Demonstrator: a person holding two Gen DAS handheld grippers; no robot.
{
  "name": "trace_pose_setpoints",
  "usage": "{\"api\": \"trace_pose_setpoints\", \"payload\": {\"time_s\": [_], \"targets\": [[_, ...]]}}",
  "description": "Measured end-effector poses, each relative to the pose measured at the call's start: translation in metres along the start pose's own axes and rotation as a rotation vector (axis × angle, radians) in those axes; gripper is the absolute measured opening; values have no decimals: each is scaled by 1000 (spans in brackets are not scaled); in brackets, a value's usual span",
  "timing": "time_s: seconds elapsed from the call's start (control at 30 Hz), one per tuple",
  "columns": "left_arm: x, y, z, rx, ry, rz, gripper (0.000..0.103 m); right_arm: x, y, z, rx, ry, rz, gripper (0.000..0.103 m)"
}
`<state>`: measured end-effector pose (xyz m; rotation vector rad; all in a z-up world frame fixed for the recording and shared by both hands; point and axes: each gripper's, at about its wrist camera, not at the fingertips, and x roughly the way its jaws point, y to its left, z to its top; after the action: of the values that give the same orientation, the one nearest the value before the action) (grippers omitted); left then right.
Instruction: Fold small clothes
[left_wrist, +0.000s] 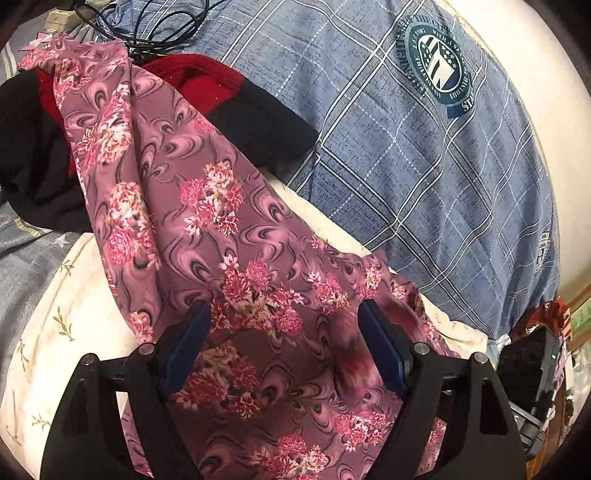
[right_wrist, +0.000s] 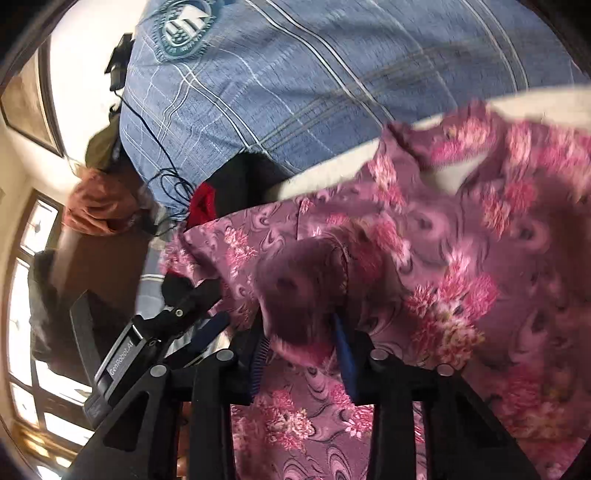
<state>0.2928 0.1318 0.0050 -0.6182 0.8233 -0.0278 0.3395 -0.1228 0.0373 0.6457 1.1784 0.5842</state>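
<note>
Garment (left_wrist: 207, 236) lies over sweater (left_wrist: 229, 96) (beside pillow (left_wrist: 424, 166)).

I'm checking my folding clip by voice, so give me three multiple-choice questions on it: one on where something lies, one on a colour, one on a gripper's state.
1. Where does the floral garment's far end lie?
A. on the red and black clothes
B. on the floor
C. in a basket

2. What colour is the plaid cover?
A. green
B. blue
C. orange

3. How do the left hand-held gripper's fingers stand?
A. wide apart
B. shut on a cable
C. out of view

Answers:
1 A: the floral garment drapes over the red and black clothes.
2 B: the plaid cover is blue with pale lines.
3 A: the left hand-held gripper shows a broad gap, with cloth beneath it.
</note>
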Motion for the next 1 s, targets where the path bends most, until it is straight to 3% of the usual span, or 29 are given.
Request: {"api": "trace_pose_setpoints", "payload": {"time_s": [0.13,0.27,0.33,0.47,0.5,0.57,0.6,0.63,0.67,0.7,0.8,0.87,0.9,0.93,1.0], "targets": [[7,-11,-5,29,52,-55,82,-52,-16,-11,40,-65,-88,39],[35,-33,-26,100,225,-97,82,-109,-66,-36,191,-130,-118,40],[44,-42,-36,127,270,-108,82,-134,-90,-57,273,-168,-102,42],[58,-59,-43,162,255,-103,81,-173,-128,-88,402,-266,-103,46],[60,-63,-42,155,238,-117,77,-182,-141,-91,445,-298,-97,46],[66,-68,-39,142,239,-125,16,-186,-156,-85,513,-346,-92,46],[68,-71,-36,139,252,-119,7,-186,-165,-83,556,-367,-78,46],[68,-73,-31,127,259,-109,6,-184,-174,-80,605,-382,-29,38],[63,-73,-27,115,245,-103,6,-184,-179,-78,630,-393,-4,15],[55,-73,-24,115,218,-90,6,-185,-177,-76,620,-402,-17,3],[51,-60,-25,107,214,-24,7,-191,-162,-74,515,-447,-32,4],[69,-47,-34,100,295,40,8,-182,-165,-77,504,-407,-89,4],[70,-41,-37,91,303,16,9,-172,-176,-79,535,-356,-121,4],[59,-38,-37,97,294,-7,12,-171,-179,-83,549,-358,-93,2],[39,-35,-35,97,279,-5,17,-180,-177,-87,568,-364,-66,13]]}}
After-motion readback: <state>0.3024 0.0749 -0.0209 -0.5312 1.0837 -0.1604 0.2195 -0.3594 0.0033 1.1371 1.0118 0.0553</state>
